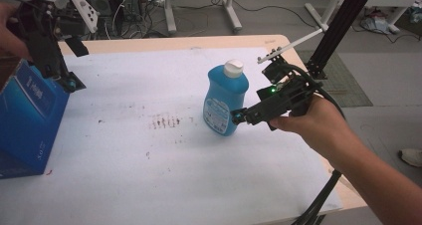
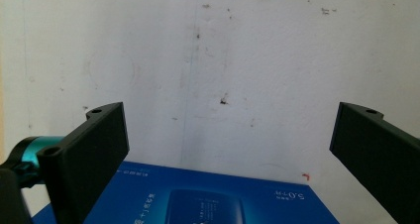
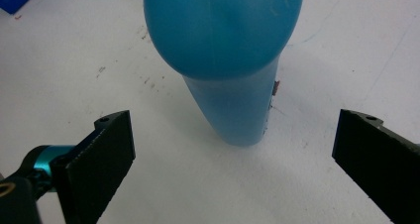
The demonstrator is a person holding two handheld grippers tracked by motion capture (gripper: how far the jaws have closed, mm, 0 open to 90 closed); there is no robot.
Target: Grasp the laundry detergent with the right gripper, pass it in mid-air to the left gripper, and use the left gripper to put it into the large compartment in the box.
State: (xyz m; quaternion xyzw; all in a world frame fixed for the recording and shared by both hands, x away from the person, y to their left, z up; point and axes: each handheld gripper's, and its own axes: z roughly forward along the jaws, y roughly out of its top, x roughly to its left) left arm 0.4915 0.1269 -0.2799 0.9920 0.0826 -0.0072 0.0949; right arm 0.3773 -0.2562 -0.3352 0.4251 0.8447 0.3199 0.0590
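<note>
A: Near mid-table, a little toward 3 o'clock, the blue bottle point(image 1: 225, 103) stands upright on the white table cover point(image 1: 149, 175), white cap point(image 1: 233, 68) on, label facing 7 o'clock.

B: Right gripper point(image 1: 239, 117)?

A: Just beside the bottle's lower body, at its 4 o'clock. Contact can't be judged from the high view. In the right gripper view the jaws stand wide apart, with the bottle point(image 3: 225, 60) ahead between them and clear of both.

B: Left gripper point(image 1: 74, 83)?

A: Far out at 9 o'clock, well apart from the bottle, over the upper edge of the blue box point(image 1: 27, 120). Jaws spread, nothing between them; the left gripper view shows the box top point(image 2: 198, 199) below.

B: Surface?

A: Cover bears dark smudges point(image 1: 164, 121) at the bottle's 9 o'clock
</note>
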